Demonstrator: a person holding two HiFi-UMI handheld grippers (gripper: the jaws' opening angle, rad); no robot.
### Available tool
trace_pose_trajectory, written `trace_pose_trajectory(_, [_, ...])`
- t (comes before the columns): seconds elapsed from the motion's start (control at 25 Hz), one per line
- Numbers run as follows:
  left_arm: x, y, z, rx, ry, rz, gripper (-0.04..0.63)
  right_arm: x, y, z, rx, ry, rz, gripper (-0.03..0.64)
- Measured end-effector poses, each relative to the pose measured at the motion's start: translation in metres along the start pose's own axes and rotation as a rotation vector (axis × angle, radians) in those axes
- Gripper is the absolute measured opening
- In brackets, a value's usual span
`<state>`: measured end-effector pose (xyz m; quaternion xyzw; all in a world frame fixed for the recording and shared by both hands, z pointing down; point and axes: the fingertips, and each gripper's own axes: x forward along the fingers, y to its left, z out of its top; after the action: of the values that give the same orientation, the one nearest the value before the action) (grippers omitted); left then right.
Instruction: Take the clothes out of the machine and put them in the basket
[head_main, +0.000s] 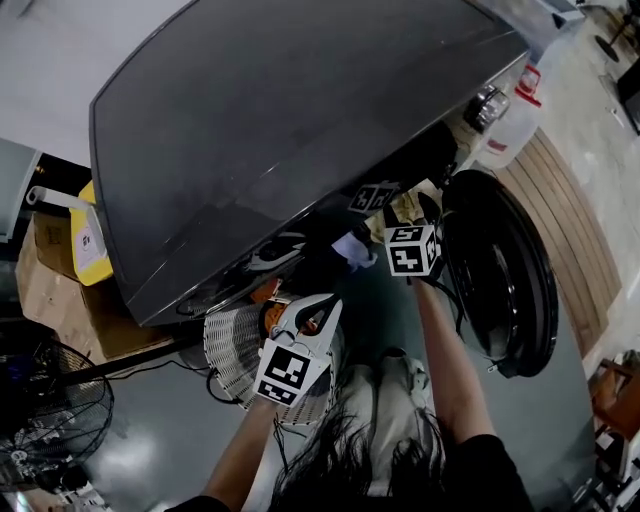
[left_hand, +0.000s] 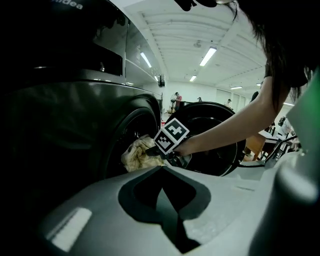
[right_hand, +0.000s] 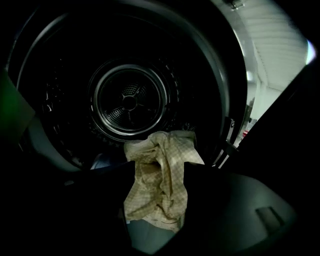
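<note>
The dark grey machine (head_main: 300, 120) stands with its round door (head_main: 505, 280) swung open to the right. A beige checked cloth (right_hand: 160, 185) hangs over the drum's lip. My right gripper (right_hand: 157, 169) reaches into the opening, its dark jaws open on either side of the cloth. The left gripper view shows that gripper (left_hand: 152, 152) at the cloth (left_hand: 136, 156) in the drum mouth. My left gripper (head_main: 331, 305) hangs over the white basket (head_main: 228, 345) in front of the machine, shut with nothing in it. The drum (right_hand: 130, 100) behind is dark.
A yellow container (head_main: 88, 240) and a cardboard box (head_main: 50, 290) stand left of the machine, with a floor fan (head_main: 50, 410) nearer. A white jug with a red cap (head_main: 515, 115) sits beyond the door. A bluish cloth (head_main: 352, 250) shows at the opening.
</note>
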<state>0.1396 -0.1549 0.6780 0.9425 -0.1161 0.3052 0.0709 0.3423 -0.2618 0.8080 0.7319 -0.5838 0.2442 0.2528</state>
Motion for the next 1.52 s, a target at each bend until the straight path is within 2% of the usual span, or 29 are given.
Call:
trace_pose_trajectory(0.32, [-0.002,0.007,-0.019,-0.007,-0.019,0.002,0.000,0.045,0.002,-0.015,0.036,0.076,-0.015,0.315])
trace_pose_trajectory(0.44, [-0.005,0.009,-0.029,0.006,-0.018,0.004,0.000,0.062,-0.002,-0.032,0.079,0.128,-0.021,0.238])
trace_pose_trajectory(0.6, [-0.014,0.015,-0.046,0.005,-0.013,0.027,0.000,0.070,-0.014,-0.061,0.110,0.207,-0.024,0.193])
trace_pose_trajectory(0.72, [-0.020,0.018,-0.061,-0.031,-0.002,0.045,0.000,0.071,-0.014,-0.059,0.117,0.198,0.015,0.092])
trace_pose_trajectory(0.84, [-0.029,0.016,-0.068,-0.056,0.015,0.051,0.000,0.061,-0.006,-0.051,0.132,0.172,0.060,0.064])
trace_pose_trajectory(1.04, [-0.056,0.007,-0.048,-0.061,0.038,0.037,0.000,0.016,0.010,-0.019,0.186,0.092,0.141,0.061])
trace_pose_trajectory(1.52, [-0.115,-0.015,0.042,-0.018,0.025,0.013,0.000,-0.112,0.021,0.026,0.258,0.059,0.218,0.061])
